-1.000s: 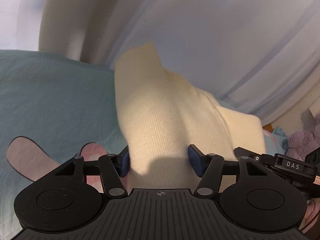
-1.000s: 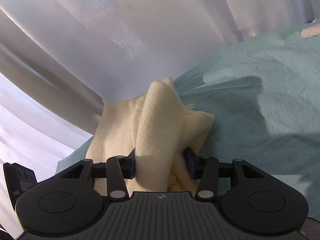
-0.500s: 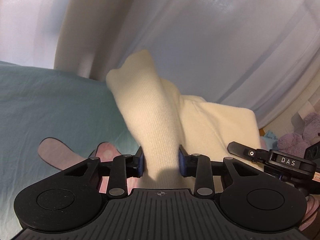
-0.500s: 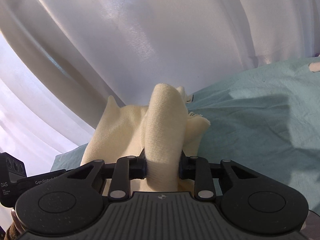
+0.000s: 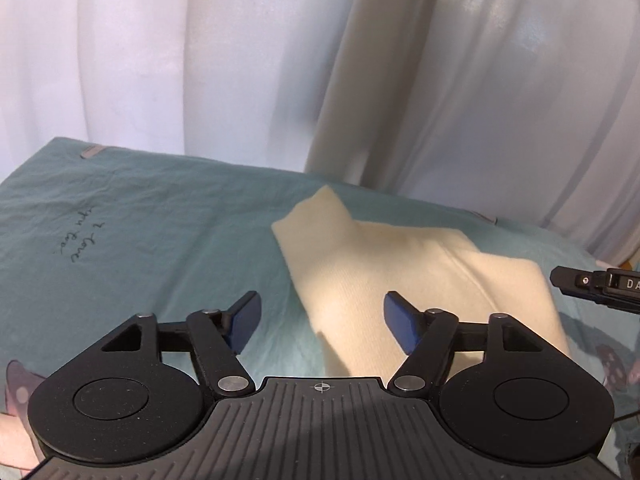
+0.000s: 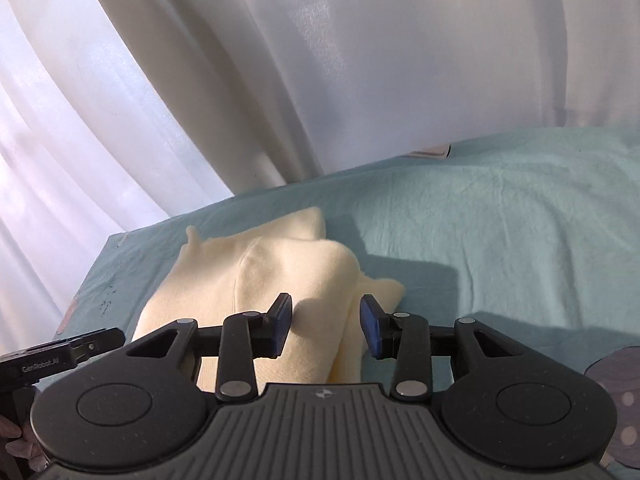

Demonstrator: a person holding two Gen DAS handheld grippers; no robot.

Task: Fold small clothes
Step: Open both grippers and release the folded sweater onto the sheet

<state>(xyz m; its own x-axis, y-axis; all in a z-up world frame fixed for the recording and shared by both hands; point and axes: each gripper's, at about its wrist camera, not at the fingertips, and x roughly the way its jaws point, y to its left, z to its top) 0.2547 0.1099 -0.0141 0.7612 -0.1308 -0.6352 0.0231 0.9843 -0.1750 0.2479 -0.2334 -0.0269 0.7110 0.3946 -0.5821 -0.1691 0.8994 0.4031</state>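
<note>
A teal bedsheet (image 5: 140, 216) covers the surface, lightly creased, with a line of dark handwritten script printed on it off to the garment's left in the left wrist view; pale sheer curtains (image 5: 460, 80) hang just behind the sheet's far edge and fill the upper part of both views. A cream knit garment (image 5: 400, 276) lies loosely bunched on the sheet near that far edge, close to the curtains. The left gripper (image 5: 320, 320) hovers low at the garment's left border, its blue pads spread wide apart; the left pad is over bare sheet and the right pad (image 5: 400, 328) is over the knit, neither one pinching the cloth. The right gripper (image 6: 326, 330) sits at the garment's opposite side, fingers parted, with a raised fold of the garment (image 6: 280, 280) between the pads; the left pad (image 6: 280, 328) seems to touch the fold while a slim gap shows at the other. Both tools point toward the curtains, angled slightly down at the garment, and each one's black body shows at the edge of the other's view.
</note>
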